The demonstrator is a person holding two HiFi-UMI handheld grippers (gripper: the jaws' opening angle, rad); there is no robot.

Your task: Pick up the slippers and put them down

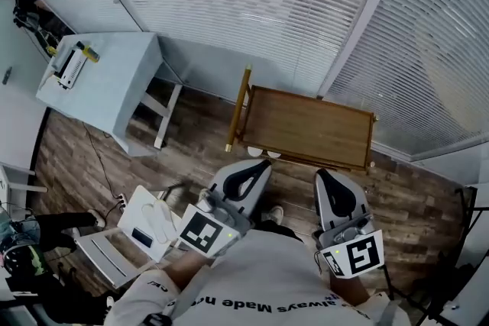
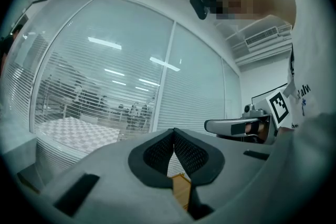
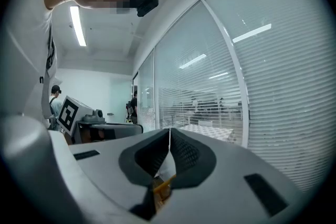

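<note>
The left gripper [image 2: 174, 135] and right gripper [image 3: 169, 132] jaws are clenched together, empty, just short of the wooden desk [image 1: 309, 126]. The slippers [image 1: 160, 221] lie farther from it, beside the left gripper.

Lighting: bright, even, cool white; no hard shadows recorded. A ceiling tube lamp [image 3: 79, 26] is seen glaring above and to the left of the right gripper [image 3: 169, 132]. Lamp reflections are streaked across the glass wall [image 2: 131, 76] beyond the left gripper [image 2: 174, 132]. Both gripper views are strongly bowed, with black corners, and the gripper bodies nearest the lens are rendered soft. In the head view, straight lines are curved toward the edges.
</note>
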